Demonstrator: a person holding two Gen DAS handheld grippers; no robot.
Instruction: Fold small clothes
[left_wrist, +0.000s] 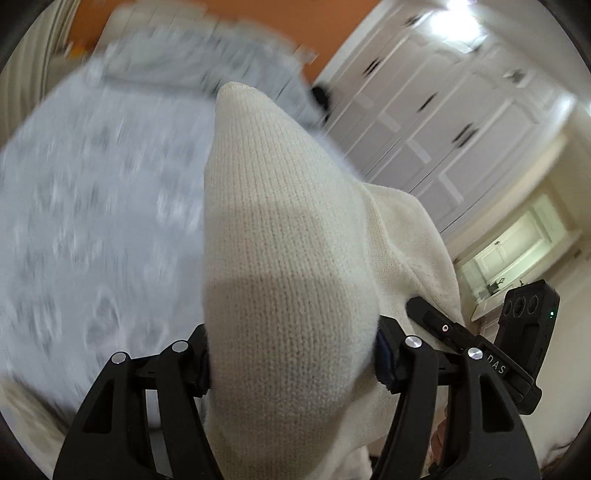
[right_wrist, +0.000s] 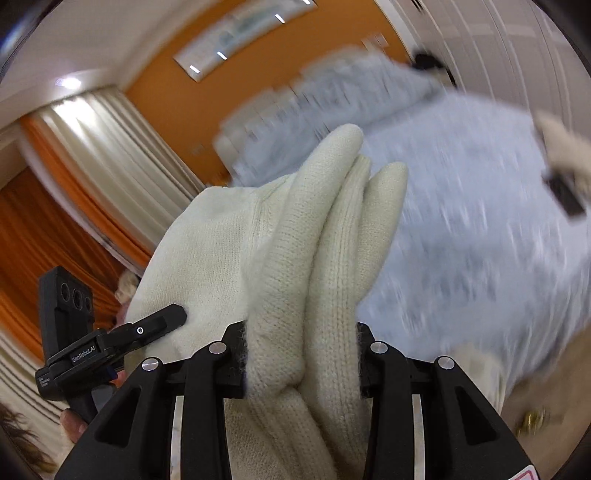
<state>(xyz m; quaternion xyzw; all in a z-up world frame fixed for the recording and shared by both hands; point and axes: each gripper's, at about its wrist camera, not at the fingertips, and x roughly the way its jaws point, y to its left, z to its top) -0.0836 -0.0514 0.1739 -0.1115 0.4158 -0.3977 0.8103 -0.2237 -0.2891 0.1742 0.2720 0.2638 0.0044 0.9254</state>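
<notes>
The bed (left_wrist: 85, 206) lies blurred below your tools. The cream knit garment (left_wrist: 280, 258) hangs lifted above it: your left tool (left_wrist: 291, 363) clamps one bunched fold, your right tool (right_wrist: 301, 363) clamps several gathered folds.

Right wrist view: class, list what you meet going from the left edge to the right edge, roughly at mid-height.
Orange curtain → cream knit garment → pale blue patterned bedspread.

"GenRoboI.AI" on the left claw (right_wrist: 173, 317) body in the right view; "DAS" on the right claw (left_wrist: 419, 306) body.
</notes>
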